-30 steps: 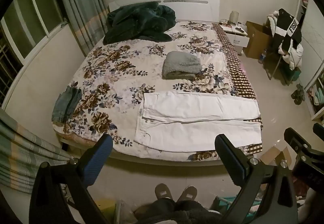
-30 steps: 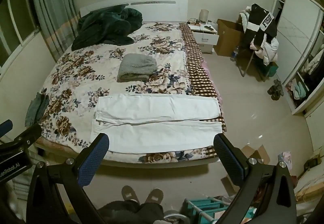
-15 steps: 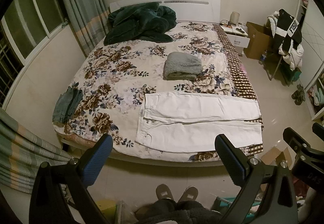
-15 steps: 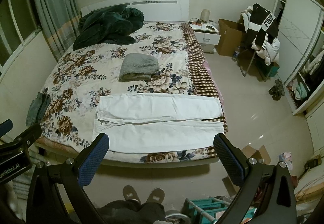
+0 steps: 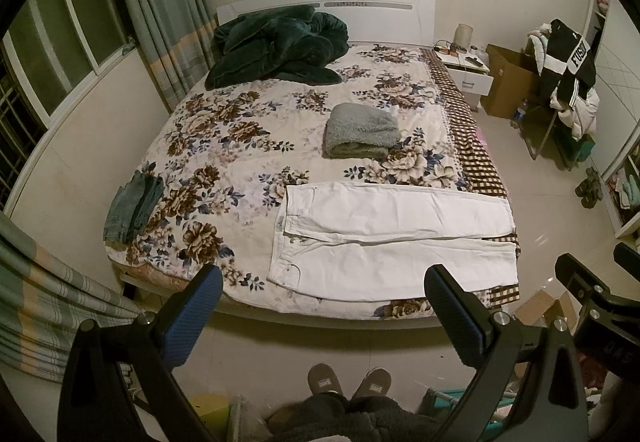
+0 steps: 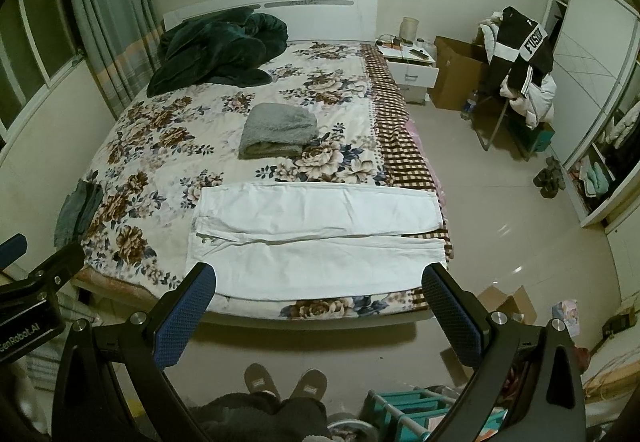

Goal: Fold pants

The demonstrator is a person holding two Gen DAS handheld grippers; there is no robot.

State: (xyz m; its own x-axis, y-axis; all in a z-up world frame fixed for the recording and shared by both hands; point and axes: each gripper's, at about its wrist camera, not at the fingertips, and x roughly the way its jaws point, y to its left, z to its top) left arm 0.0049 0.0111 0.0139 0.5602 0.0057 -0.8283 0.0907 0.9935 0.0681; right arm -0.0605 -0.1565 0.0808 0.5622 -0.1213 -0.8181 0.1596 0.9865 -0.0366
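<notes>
Now, pants (image 5: 394,242): flat on the bed's (image 5: 224,146) near edge, ahead of and below both tools.
Long axis: crosswise, waist left, hems right.
Left gripper (image 5: 322,306): jaws apart, empty, nearer the waist.
Right gripper (image 6: 318,304): jaws apart, empty, nearer the hems.

White pants (image 5: 394,238) flat on bed (image 5: 224,146) (unfolded)
</notes>
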